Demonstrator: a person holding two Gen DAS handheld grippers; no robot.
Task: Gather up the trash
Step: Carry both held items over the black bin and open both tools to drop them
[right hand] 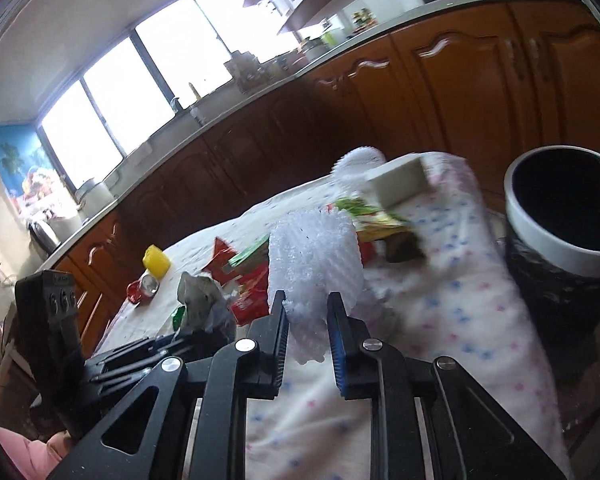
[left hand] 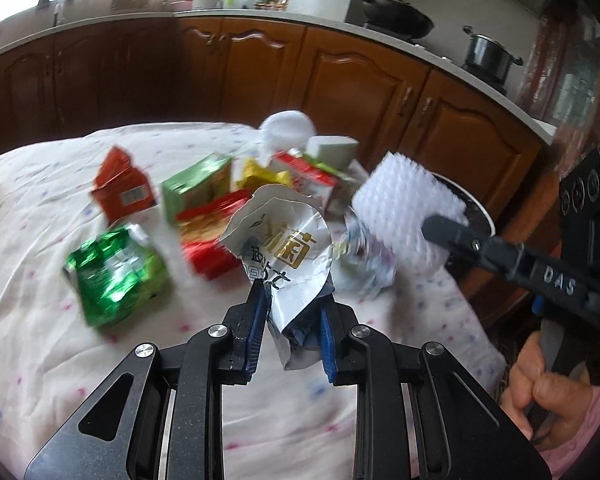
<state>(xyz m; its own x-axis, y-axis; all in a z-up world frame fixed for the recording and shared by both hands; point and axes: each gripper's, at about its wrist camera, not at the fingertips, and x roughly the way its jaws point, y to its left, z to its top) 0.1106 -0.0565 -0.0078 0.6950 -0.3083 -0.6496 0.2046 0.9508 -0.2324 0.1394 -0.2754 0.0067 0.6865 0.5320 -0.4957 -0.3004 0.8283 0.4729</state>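
Wrapper [left hand: 278, 248], crumpled and silver, sits pinched in the left tool [left hand: 292, 312] above the cloth-covered counter [left hand: 40, 320]. White foam netting [right hand: 314, 258] is clamped in the right tool [right hand: 306, 320], near the black bin [right hand: 564, 240] beside the counter's edge.

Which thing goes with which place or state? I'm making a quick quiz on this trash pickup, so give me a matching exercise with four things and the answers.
Things:
1. silver wrapper
2. white foam net
3. bin
4. yellow object

Places or states:
A. stands off the table's edge, open, dark inside
B. clamped in the right gripper
C. lies at the far end of the table
D. crumpled, clamped in the left gripper

Pairs: 1-D, 2-B, 3-A, 4-C
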